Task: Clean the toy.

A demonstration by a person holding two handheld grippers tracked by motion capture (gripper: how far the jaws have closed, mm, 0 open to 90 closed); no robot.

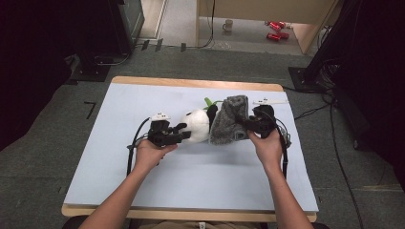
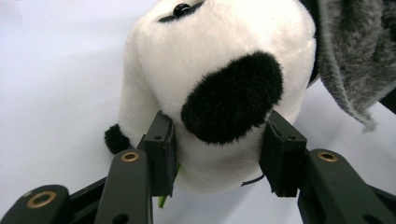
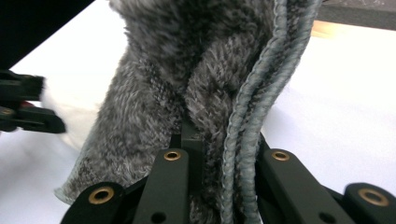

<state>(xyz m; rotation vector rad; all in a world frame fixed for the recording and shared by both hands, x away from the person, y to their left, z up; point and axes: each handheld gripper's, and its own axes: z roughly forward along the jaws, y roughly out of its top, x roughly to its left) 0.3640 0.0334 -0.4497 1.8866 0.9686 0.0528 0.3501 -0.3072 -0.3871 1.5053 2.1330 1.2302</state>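
Fingers (image 2: pixel 161 158) over pale-blue tabletop (image 1: pixel 191 176)

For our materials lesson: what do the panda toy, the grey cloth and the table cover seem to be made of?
Panda toy: soft plush, short white and black pile, glossy bead eye, likely plastic.
Grey cloth: fluffy fleece-like fabric, long mottled pile with a stitched corded edge.
Table cover: smooth, matte pale blue sheet, perhaps paper or plastic, over a wood-look board.
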